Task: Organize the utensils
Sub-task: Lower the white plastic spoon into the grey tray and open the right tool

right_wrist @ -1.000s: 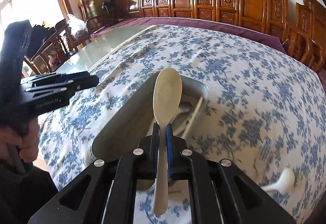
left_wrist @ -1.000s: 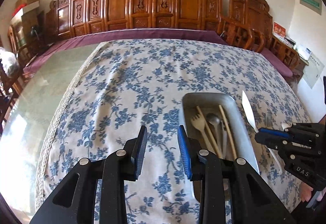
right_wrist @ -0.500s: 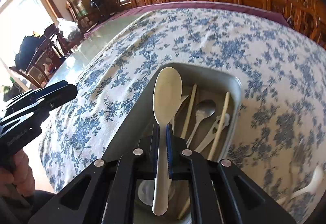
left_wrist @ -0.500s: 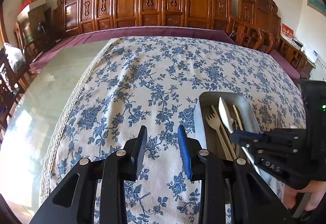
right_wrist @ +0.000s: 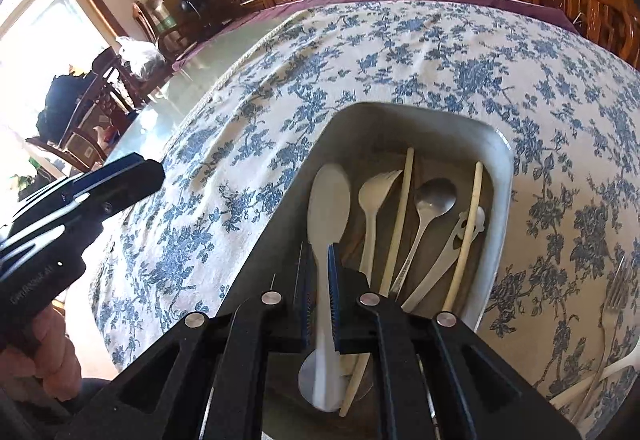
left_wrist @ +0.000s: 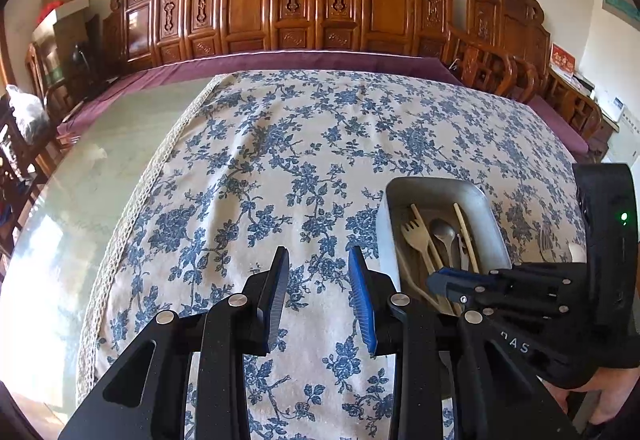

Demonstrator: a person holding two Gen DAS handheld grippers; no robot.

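Note:
A grey metal tray (right_wrist: 502, 176) sits on the blue-flowered tablecloth and holds a pale fork (right_wrist: 374, 196), a metal spoon (right_wrist: 434, 196), chopsticks (right_wrist: 402, 208) and other utensils. My right gripper (right_wrist: 320, 272) is low inside the tray, its jaws slightly parted around a cream spoon (right_wrist: 328, 200) that looks blurred and loose between them. In the left wrist view the tray (left_wrist: 490, 216) is at the right with the right gripper (left_wrist: 436, 280) over it. My left gripper (left_wrist: 318, 292) is open and empty above the cloth, left of the tray.
A metal fork (right_wrist: 618, 288) and a white spoon (right_wrist: 600, 376) lie on the cloth right of the tray. Bare glass tabletop (left_wrist: 100, 176) lies to the left. Carved wooden chairs (left_wrist: 304, 8) line the far side.
My right gripper came down into the tray with the cream spoon, and its jaws have parted a little around it. My left gripper has stayed open and nearly still.

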